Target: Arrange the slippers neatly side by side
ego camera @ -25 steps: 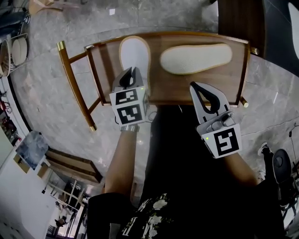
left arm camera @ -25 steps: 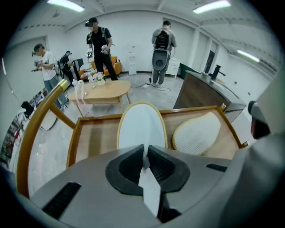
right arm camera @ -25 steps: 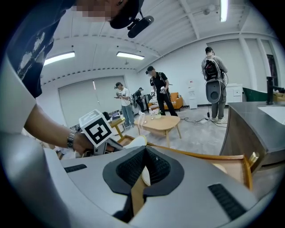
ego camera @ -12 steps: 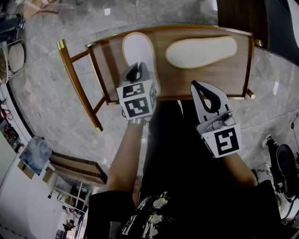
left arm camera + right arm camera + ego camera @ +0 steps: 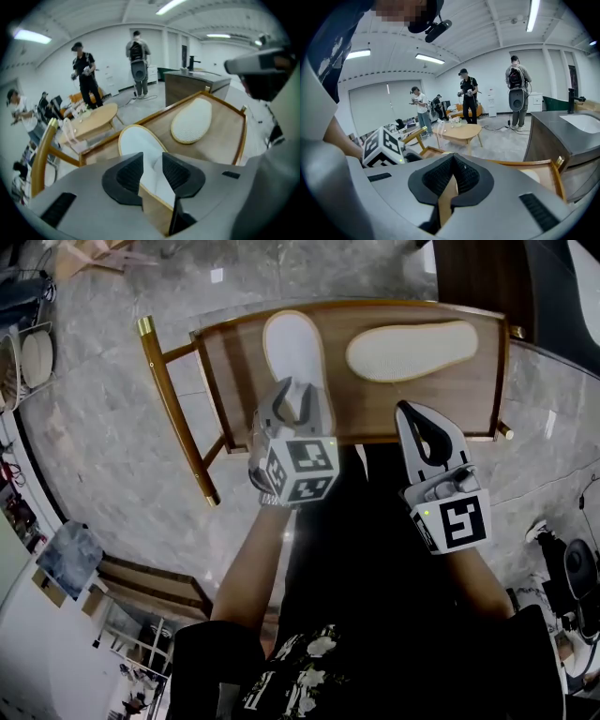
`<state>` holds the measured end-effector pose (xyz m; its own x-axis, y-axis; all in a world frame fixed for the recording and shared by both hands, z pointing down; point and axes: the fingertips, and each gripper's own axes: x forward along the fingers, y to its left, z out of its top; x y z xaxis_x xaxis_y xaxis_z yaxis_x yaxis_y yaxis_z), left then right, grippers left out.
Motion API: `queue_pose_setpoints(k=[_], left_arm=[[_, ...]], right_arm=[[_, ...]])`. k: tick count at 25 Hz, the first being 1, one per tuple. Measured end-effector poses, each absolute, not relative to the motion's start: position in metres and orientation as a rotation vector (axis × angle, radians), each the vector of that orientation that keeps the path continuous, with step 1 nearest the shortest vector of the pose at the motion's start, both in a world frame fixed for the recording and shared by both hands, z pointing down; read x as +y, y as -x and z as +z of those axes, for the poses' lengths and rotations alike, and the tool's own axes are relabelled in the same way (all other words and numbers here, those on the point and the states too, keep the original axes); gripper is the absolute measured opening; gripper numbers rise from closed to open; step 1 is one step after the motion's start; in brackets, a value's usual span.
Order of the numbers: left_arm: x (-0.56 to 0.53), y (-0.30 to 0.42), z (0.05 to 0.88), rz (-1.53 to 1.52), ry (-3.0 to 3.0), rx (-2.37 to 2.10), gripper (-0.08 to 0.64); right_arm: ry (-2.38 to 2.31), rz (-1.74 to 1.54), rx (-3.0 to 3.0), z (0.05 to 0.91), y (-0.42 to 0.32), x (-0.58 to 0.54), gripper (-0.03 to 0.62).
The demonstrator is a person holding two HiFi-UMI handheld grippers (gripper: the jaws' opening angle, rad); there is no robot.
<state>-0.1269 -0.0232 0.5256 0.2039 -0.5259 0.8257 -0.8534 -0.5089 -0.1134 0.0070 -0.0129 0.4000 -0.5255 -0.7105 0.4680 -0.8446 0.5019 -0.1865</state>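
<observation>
Changed: my left hand-held gripper (image 5: pixel 298 397), clamped before, jaws now opening about the left slipper's (image 5: pixel 292 348) heel. Right hand-held gripper (image 5: pixel 427 427): closed, empty. Right slipper (image 5: pixel 411 350): crosswise on desk (image 5: pixel 375 409). Step: releasing. Next: turn right slipper parallel, just beside.

Head view looks steeply down; gripper views skim low across the same table (image 5: pixel 403 404).

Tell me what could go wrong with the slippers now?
1. The left gripper is opening its jaws with the heel of the white slipper between them, close to the near edge of the table. Pulling back carelessly might drag it crooked or off.
2. The second slipper lies crosswise. Swinging it round might bump the white slipper.
</observation>
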Motion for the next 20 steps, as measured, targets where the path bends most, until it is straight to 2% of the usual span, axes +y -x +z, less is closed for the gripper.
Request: queue_pose_setpoints(k=[2,5,14,20], left_arm=[[-0.018,0.127,0.511,1.344,-2.226,-1.274,0.105],[-0.014,0.124,0.488,1.498,-2.384,-1.259,0.008],[-0.001,0.074,0.464,1.857,-2.728,-0.983,0.002],[0.001,0.038,0.483,1.905,-2.690,-0.839,0.002]], right_arm=[[-1.312,0.563,-2.424,0.396,-0.007,-0.018,-0.006],[-1.344,0.549,-2.430,0.387,-0.012,-0.027,-0.006],[-1.134,0.467,-2.468,0.401,-0.030,-0.043,-0.006],[-0.869,0.390,-2.376,0.434,-0.063,-0.068,-0.006]])
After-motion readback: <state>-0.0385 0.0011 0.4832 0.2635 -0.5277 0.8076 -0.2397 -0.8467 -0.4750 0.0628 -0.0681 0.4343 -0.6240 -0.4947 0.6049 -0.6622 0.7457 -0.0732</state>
